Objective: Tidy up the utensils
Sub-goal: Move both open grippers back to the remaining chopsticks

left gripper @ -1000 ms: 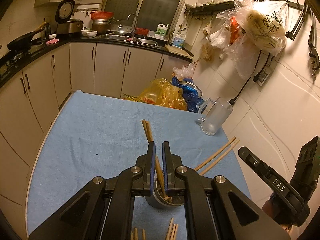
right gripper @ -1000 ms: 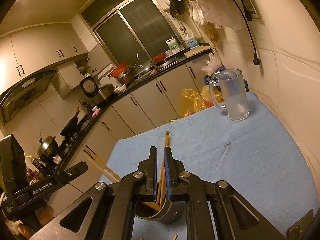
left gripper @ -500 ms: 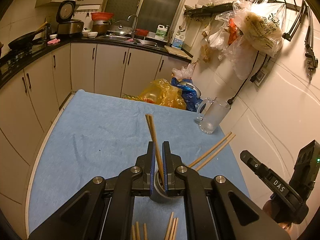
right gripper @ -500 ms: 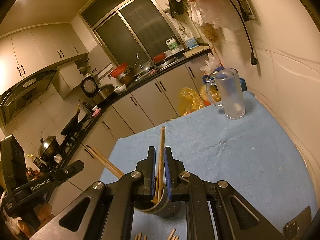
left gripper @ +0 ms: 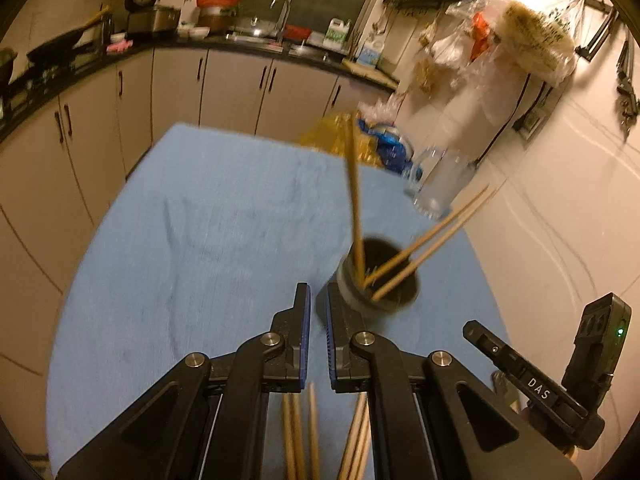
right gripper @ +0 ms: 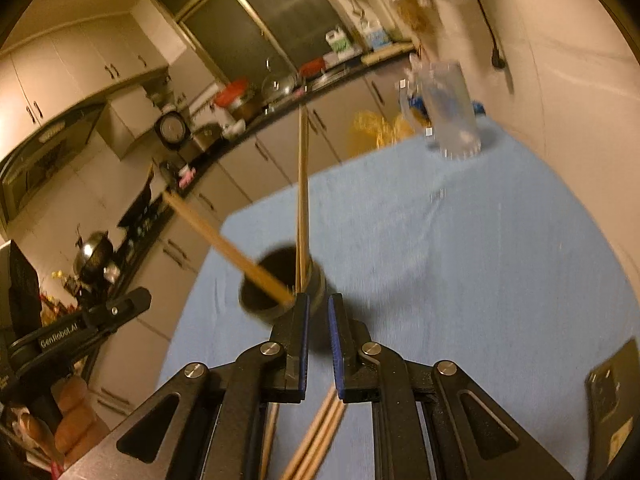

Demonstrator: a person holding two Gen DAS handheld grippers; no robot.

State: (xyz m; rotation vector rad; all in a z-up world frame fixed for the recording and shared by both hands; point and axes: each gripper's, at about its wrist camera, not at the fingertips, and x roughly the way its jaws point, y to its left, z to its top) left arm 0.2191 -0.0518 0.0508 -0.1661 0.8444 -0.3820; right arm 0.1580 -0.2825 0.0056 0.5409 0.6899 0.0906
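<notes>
I've got both views on a desk w/ a light blue cloth cover (left gripper: 208,240), kitchen cabinets behind. Dark round cylindrical utensil holder (left gripper: 378,284) stands upright on the cloth, right of centre in the left wrist view, just ahead of the left hand-held gripper (left gripper: 318,304). That gripper's jaws are drawn in to a narrow slit, nothing between the blue pads, tips just short of the holder's rim, not touching as far as I can tell. Two pairs of long tan wooden chopsticks sit in the holder: one pair (left gripper: 354,200) near upright, leaning slightly left, the other pair (left gripper: 432,240) slanting out to the right. In the right wrist view the right hand-held gripper (right gripper: 318,308) is also narrow and empty, its left fingertip right at the holder's near rim; contact unclear, picture's blurred. More loose wooden chopsticks (left gripper: 300,436) lie flat on the cloth below both grippers, approx. 2 small bunches. Clear glass mug w/ handle (left gripper: 440,184) stands at the far right of the desk by the wall, well apart from the holder. Dark phone-like slab (right gripper: 612,404) lies at the desk's right edge.
</notes>
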